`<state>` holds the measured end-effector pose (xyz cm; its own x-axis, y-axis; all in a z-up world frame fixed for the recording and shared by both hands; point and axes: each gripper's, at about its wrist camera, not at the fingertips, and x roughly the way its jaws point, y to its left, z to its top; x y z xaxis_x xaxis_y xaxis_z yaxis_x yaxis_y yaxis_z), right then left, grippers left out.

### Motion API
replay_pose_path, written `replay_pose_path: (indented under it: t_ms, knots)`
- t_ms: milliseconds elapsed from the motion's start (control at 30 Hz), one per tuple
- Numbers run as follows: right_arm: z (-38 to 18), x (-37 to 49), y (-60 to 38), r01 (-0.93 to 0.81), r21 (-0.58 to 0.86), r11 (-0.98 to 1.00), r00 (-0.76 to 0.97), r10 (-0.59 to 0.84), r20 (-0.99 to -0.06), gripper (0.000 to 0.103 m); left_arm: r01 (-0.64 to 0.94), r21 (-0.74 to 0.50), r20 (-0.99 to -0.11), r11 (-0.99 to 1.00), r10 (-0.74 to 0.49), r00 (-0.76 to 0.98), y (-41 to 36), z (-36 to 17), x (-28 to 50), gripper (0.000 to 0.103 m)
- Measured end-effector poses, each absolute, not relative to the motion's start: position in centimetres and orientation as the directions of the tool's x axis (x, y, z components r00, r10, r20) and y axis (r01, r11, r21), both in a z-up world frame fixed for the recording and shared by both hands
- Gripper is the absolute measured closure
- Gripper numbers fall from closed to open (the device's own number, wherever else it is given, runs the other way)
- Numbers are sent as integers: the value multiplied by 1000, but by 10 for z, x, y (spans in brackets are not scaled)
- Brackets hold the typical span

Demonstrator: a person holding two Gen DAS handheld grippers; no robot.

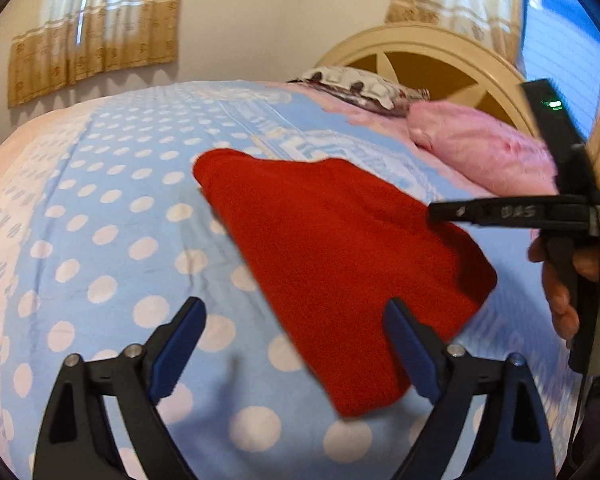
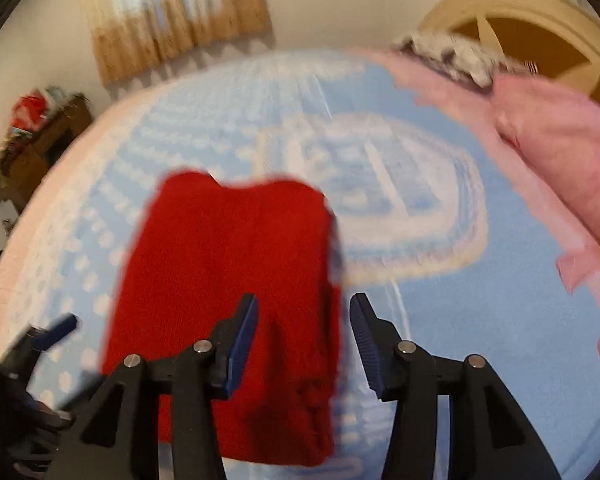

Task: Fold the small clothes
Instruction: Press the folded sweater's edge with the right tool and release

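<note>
A red knitted garment (image 1: 340, 264) lies flat on the bed (image 1: 100, 208), folded into a compact shape, on the blue polka-dot bedsheet (image 1: 112, 240) around the middle of the bed, well short of the headboard end. The left claw (image 1: 296, 344) hangs above the sheet with its blue-padded fingers (image 1: 176, 352) spread wide, released and empty; its right finger overlaps the garment's near edge in the left wrist view. The right claw (image 2: 304, 336) hovers over the garment's near right part, its fingers also apart and grasping nothing, though the right wrist view is blurred. In the left wrist view the right claw reaches in from the right edge, held by the right hand (image 1: 560, 284). A pink pillow (image 1: 484, 148) and a patterned pillow (image 1: 352, 88) sit beside the cream headboard (image 1: 432, 46)
</note>
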<state>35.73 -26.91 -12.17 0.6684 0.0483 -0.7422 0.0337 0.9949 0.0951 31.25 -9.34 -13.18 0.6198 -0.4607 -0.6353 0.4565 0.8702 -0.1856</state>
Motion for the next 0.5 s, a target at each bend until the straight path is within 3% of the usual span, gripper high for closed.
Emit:
replay_pose_path:
  t_ms: [133, 200, 267, 500]
  knots:
    - [-121, 376, -242, -145, 238, 960, 631, 275, -726, 48, 448, -177, -678, 877, -438, 590, -98, -145, 319, 8]
    - [-134, 392, -225, -171, 177, 969, 602, 244, -760, 48, 451, -171, -689, 876, -434, 580, -100, -147, 319, 8]
    - [-157, 409, -225, -112, 51, 992, 574, 107, -812, 48, 457, -151, -695, 877, -423, 582, -102, -148, 319, 3]
    - [-176, 424, -273, 15, 173, 985, 557, 135, -820, 50, 470, -178, -725, 865, -438, 531, -105, -160, 322, 0]
